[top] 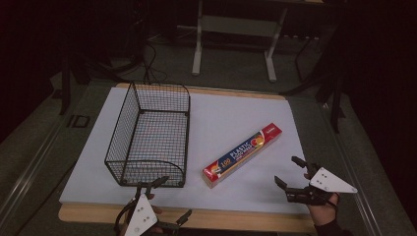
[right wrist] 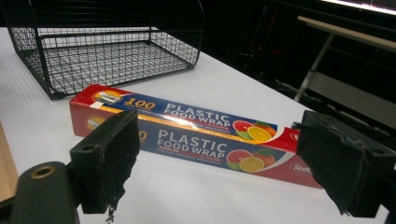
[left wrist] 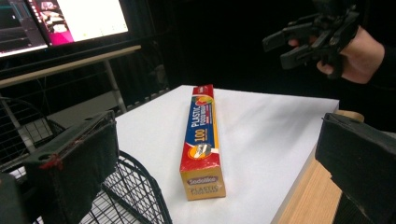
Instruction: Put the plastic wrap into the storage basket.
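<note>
High view, left to right: wire basket [top: 150, 135] stands on the left part of the white board [top: 231, 118], its low curved front wall facing the near edge. Left gripper [top: 169, 201] sits just in front of that wall at the board's near edge, jaws spread wide, nothing between them. The plastic food wrap box [top: 243, 154] lies flat on the board right of the basket, close beside it but apart. Its long axis runs diagonally: near end points toward the near-left, far red end toward the far-right. Right gripper [top: 291, 172] hovers off the box's right side near the board's near-right corner, jaws apart and empty, aimed at the box. Right gripper view: box lies crosswise beyond the open jaws, untouched.
</note>
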Demonstrator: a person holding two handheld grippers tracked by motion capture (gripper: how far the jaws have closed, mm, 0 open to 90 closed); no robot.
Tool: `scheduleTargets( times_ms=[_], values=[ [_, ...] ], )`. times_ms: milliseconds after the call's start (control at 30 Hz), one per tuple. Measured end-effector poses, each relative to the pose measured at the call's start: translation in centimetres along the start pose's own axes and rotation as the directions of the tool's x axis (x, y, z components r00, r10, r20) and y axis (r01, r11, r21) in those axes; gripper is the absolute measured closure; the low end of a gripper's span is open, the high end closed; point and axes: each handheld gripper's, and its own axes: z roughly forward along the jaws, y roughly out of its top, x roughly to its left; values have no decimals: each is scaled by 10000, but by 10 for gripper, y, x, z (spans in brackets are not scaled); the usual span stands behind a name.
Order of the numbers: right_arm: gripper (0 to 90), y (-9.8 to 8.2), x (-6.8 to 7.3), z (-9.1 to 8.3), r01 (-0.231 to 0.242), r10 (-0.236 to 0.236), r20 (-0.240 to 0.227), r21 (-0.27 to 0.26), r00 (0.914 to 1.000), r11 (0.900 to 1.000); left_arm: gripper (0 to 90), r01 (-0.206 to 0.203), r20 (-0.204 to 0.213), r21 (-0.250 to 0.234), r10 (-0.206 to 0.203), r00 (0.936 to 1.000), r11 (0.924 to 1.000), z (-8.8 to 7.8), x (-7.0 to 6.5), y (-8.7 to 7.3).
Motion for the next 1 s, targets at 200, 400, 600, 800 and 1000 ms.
scheduleTargets(
  times_ms=[200, 400, 600, 800, 1000],
  values=[
    [184, -3, -4, 3, 246, -245, -99, 83, 9997, 9997, 1, 87, 59, 69, -87, 9999, 9999, 0, 1, -1],
    [203, -3, -4, 8, 437, -415, -621, 342, 9972, 9985, 1, 26, 75, 35, -27, 10000, 10000, 0, 1, -1],
    [119, -2, -1, 18, 369, -238, -781, 1708, 9967, 9846, 1, 57, 152, 18, -57, 9999, 10000, 0, 1, -1],
    [99, -1, -5, 24, -260, 524, -1186, 2137, 9916, 9766, 1, 102, 141, -38, -101, 9998, 9999, -1, 2, 0],
    [99, 5, -13, 26, 66, 142, -939, 2178, 9955, 9760, 1, 103, 82, -32, -103, 9999, 9999, -1, 2, 0]
  ],
)
